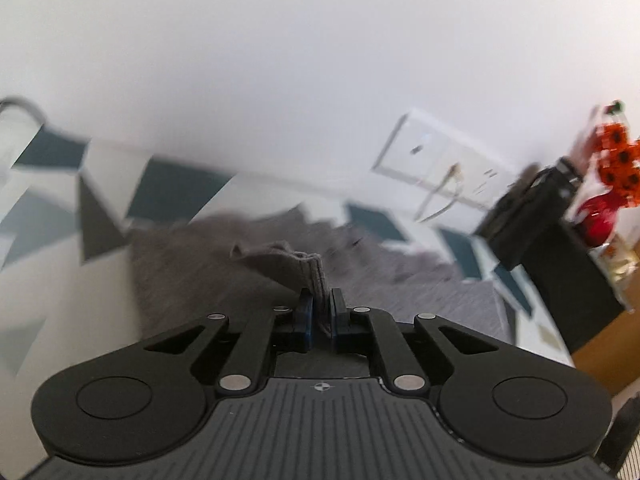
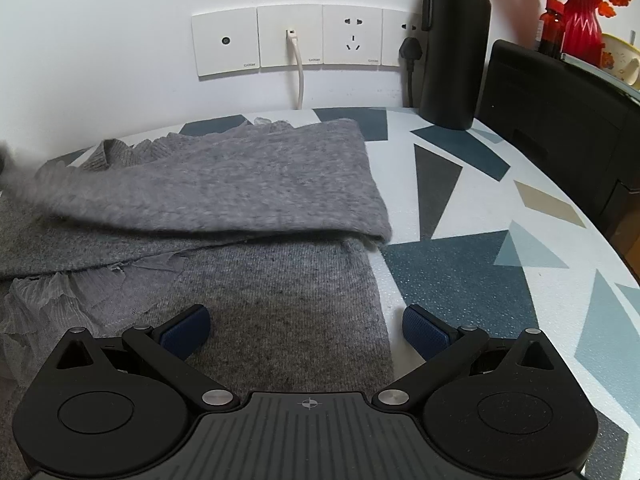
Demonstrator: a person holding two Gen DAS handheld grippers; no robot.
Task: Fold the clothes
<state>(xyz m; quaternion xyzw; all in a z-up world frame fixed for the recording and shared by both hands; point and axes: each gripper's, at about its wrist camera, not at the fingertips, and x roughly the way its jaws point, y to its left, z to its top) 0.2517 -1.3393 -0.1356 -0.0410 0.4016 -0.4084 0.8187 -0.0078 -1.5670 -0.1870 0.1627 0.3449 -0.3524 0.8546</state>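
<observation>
A grey knitted garment (image 2: 224, 184) lies on the patterned table, with one part folded over the rest and a sheer ruffled trim (image 2: 44, 300) at the left. In the blurred left wrist view, my left gripper (image 1: 321, 300) is shut on a ribbed edge of the grey garment (image 1: 316, 270), which rises in a pinched fold above the cloth. My right gripper (image 2: 306, 326) is open just above the garment's near right edge. Its left pad is over the knit and its right pad over bare table, with nothing between them.
The table (image 2: 500, 220) has a white cloth with blue, grey and tan shapes. At the back stand a black flask (image 2: 456, 48), wall sockets (image 2: 296, 38) with a white cable, a black box (image 2: 560, 108) and a red vase with orange flowers (image 2: 582, 12).
</observation>
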